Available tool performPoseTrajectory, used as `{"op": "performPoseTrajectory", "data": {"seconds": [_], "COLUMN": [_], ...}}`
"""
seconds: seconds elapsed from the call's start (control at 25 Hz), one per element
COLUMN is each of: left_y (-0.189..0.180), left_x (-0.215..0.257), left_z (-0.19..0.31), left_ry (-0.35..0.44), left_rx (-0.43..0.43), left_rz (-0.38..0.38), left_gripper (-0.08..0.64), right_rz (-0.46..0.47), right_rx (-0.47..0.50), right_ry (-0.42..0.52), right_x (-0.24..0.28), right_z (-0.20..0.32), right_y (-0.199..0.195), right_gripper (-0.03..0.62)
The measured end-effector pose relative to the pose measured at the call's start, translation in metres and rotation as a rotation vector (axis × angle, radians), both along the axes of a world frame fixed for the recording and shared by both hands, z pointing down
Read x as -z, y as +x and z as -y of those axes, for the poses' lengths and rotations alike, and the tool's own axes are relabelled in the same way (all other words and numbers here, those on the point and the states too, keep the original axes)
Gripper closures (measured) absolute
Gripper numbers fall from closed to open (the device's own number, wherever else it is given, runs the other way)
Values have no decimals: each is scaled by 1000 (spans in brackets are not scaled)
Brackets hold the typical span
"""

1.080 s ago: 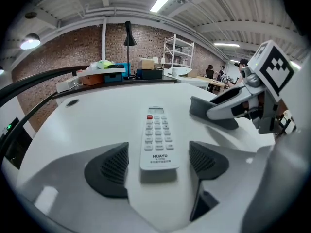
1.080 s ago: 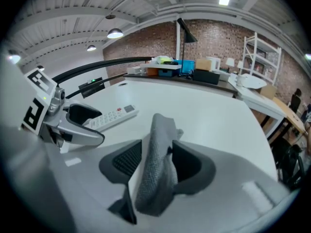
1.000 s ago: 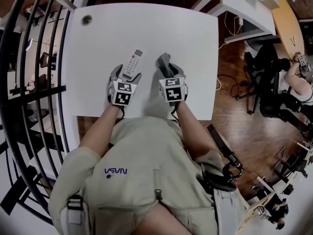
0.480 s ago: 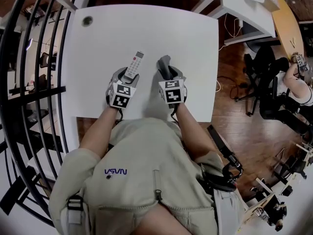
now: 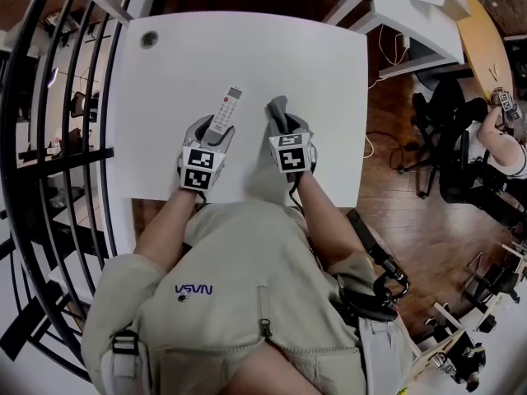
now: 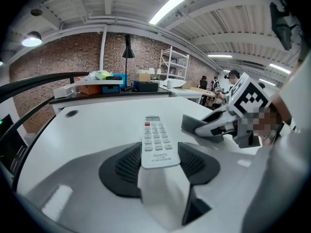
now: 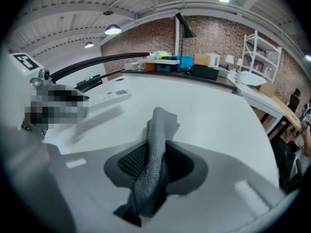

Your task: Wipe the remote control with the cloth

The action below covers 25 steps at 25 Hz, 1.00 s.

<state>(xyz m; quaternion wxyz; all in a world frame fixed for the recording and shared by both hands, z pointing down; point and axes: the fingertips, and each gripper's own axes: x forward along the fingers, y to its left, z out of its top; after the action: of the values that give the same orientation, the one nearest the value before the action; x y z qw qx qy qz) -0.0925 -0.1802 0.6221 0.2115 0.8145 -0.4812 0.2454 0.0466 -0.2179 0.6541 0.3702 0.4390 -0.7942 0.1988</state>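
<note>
A white remote control (image 5: 224, 110) (image 6: 156, 142) sticks out forward from my left gripper (image 5: 212, 128) (image 6: 159, 161). Its jaws have just been closing and now press on the remote's near end, holding it a little above the white table (image 5: 247, 48). A grey cloth (image 5: 278, 112) (image 7: 154, 164) stands bunched between the pads of my right gripper (image 5: 287, 130) (image 7: 156, 166). Those jaws have also just been closing and now pinch the cloth. The two grippers sit side by side near the table's front edge, the remote to the left of the cloth.
A round cable hole (image 5: 148, 39) sits at the table's far left corner. Black railing (image 5: 49, 138) runs along the left. Another desk (image 5: 412, 6) stands at the back right. Office chairs and a seated person (image 5: 502, 126) are on the wooden floor at the right.
The left gripper has closed on the remote and raised it slightly off the table. The right gripper has closed on the cloth without moving away.
</note>
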Motion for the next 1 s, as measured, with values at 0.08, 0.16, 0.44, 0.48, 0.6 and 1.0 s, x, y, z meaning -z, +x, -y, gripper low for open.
{"op": "performPoseTrajectory", "data": {"seconds": [0.08, 0.16, 0.44, 0.48, 0.6, 1.0], "left_y": [0, 1, 8, 10, 16, 32], "left_x": [6, 11, 46, 53, 79, 201], "left_z": [-1, -3, -2, -1, 0, -12], "left_ry": [9, 6, 78, 94, 155, 521], "left_rx": [0, -7, -37, -42, -59, -132], "left_rz": [-1, -4, 15, 13, 6, 23], "left_gripper": [316, 316, 317, 318, 318, 318], "right_rz": [-10, -19, 81, 106, 185, 315], "right_rx": [9, 12, -41, -43, -42, 56], "right_ry": [0, -2, 73, 108, 205, 501], "right_x": [0, 0, 34, 49, 102, 261], "right_z": [0, 1, 3, 5, 8, 9], "right_y": [-1, -2, -1, -2, -8, -27], "right_gripper": [494, 526, 565, 565, 566, 566]}}
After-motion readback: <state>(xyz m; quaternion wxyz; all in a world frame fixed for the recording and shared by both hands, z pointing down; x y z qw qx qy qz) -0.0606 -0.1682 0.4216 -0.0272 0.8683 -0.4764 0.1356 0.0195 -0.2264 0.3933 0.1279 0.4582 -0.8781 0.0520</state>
